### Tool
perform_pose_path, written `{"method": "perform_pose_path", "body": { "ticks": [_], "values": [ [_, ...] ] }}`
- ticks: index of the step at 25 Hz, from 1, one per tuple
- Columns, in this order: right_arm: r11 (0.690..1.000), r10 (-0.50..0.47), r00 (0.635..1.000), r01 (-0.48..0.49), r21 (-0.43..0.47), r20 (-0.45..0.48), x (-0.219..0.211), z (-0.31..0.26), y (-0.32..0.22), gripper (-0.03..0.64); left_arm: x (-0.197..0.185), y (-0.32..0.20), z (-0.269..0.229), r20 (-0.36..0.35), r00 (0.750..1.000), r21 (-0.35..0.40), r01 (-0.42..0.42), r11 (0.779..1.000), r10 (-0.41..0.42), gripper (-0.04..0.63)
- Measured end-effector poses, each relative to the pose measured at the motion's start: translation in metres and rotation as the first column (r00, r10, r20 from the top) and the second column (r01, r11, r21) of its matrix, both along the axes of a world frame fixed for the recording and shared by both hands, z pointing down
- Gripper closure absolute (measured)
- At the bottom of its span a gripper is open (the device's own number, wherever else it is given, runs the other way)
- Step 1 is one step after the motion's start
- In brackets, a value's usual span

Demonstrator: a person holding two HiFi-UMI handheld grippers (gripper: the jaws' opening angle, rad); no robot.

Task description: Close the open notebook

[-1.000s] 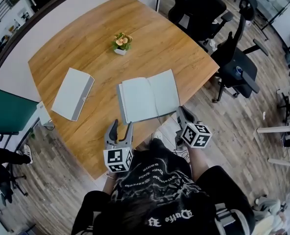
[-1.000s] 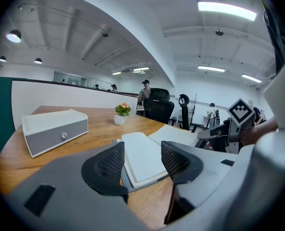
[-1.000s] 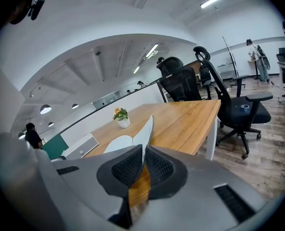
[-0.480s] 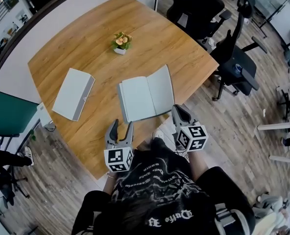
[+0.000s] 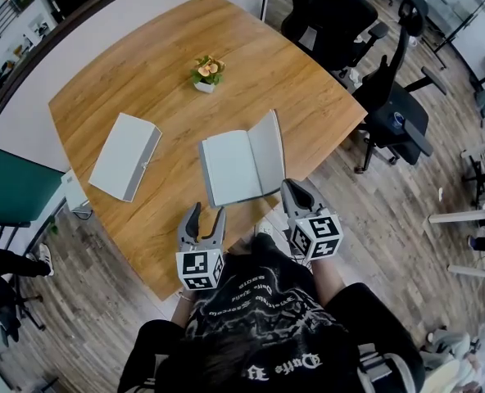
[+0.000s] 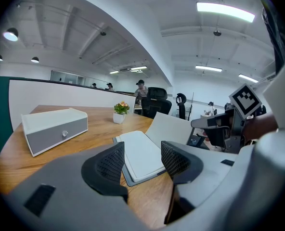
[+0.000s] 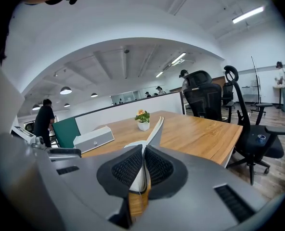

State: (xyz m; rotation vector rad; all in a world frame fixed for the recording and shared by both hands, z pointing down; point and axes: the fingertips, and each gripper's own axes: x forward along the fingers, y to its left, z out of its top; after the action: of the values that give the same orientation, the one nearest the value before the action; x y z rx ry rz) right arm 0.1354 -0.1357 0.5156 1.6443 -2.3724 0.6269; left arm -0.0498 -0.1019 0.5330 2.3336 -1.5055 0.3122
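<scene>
While the right claw (image 5: 292,190) pinches the right side of the open pale grey notebook (image 5: 234,166), that side stands tilted up off the wooden desk (image 5: 144,64). The left side of the notebook lies flat, with its white page facing up. The notebook sits near the edge of the desk closest to the person, between the two claws.

In the right gripper view, the two dark pads of the right claw (image 7: 143,166) are almost together. The thin edge of the lifted cover (image 7: 157,128) runs between them, and the pads press on it.

The left claw (image 5: 206,216) is just beside the notebook's near left corner, but it does not touch it. In the left gripper view, its jaws stand wide apart (image 6: 141,161). Nothing is held between them. The flat page (image 6: 141,150) shows past them, farther along the desk.

A long pale grey box (image 5: 124,155) with a small round knob lies on the desk, off to the left and well apart from the notebook. A little plant in a white pot (image 5: 206,72) stands farther back, near the middle of the desk. A black office chair (image 5: 394,109) stands on the floor to the right of the desk.
</scene>
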Motion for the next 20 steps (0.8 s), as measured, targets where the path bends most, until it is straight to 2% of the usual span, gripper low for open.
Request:
{"method": "perform_pose_path", "body": {
  "ticks": [8,20],
  "values": [
    [0.998,-0.065,0.998,0.065,0.023,-0.016,-0.03,-0.008,0.002,0.585,-0.009,0.001,0.0,-0.007,1.0,-0.001,-0.002,1.0,0.002,0.334],
    [0.993,-0.113,0.993,0.113,0.025,-0.027,-0.053,-0.01,0.004,0.585,-0.017,0.001,0.003,-0.009,1.0,-0.011,-0.001,1.0,0.001,0.334]
  ]
}}
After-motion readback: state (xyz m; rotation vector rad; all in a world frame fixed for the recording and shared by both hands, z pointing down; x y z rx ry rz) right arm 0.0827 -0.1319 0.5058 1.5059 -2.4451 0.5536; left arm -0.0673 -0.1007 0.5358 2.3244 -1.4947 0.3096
